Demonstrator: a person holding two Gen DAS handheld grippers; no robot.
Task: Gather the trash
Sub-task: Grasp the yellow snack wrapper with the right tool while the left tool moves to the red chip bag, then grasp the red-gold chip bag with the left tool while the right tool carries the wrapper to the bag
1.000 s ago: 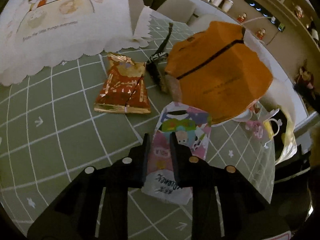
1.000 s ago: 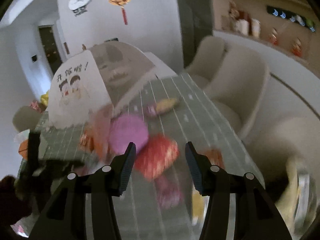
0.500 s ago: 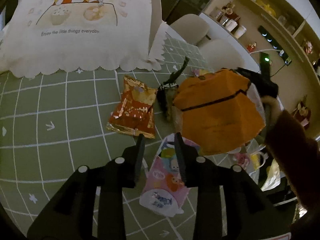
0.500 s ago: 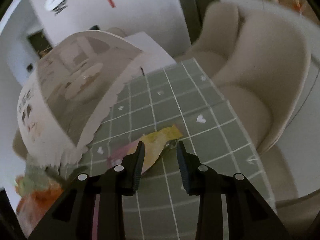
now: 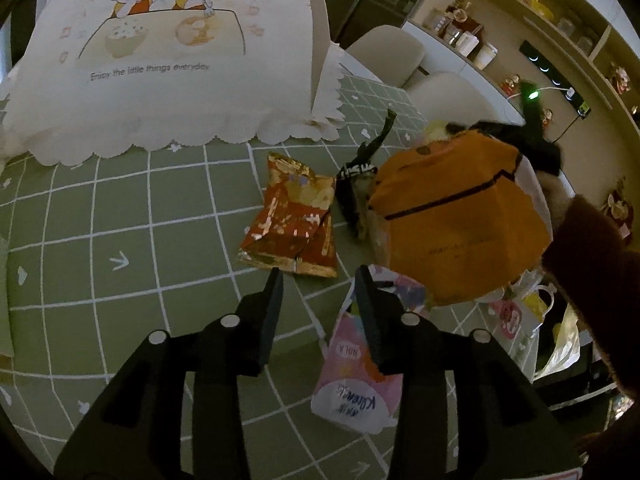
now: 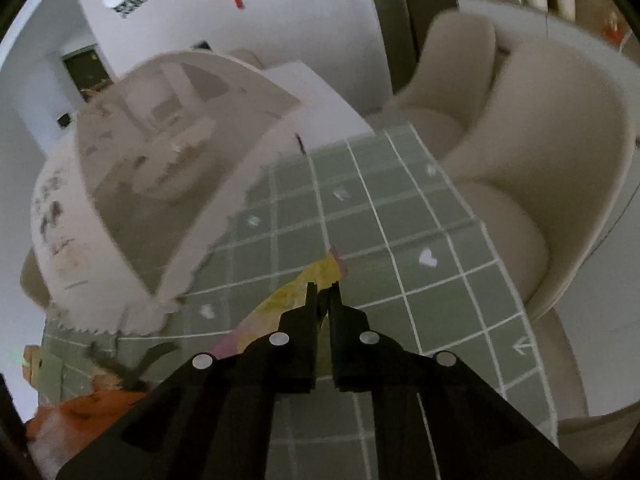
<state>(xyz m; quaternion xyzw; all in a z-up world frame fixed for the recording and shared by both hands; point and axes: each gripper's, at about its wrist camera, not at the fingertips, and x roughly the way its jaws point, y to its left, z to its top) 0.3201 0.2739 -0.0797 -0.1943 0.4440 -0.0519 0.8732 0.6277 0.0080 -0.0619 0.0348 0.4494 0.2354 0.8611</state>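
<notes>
Now right gripper (image 6: pixel 323 292) newly clamped on yellow wrapper (image 6: pixel 296 292).

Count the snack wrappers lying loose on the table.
4: red wrapper, black wrapper, pink wrapper, yellow wrapper in the right gripper. The orange bag may hide more.

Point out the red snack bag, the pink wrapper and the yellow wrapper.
red snack bag (image 5: pixel 294 226), left wrist view, middle of its face
pink wrapper (image 5: pixel 354 378), left wrist view, lower half
yellow wrapper (image 6: pixel 298 286), right wrist view, centre

Left gripper (image 5: pixel 318 280) jaws apart; pink wrapper (image 5: pixel 356 364) under right jaw.
</notes>
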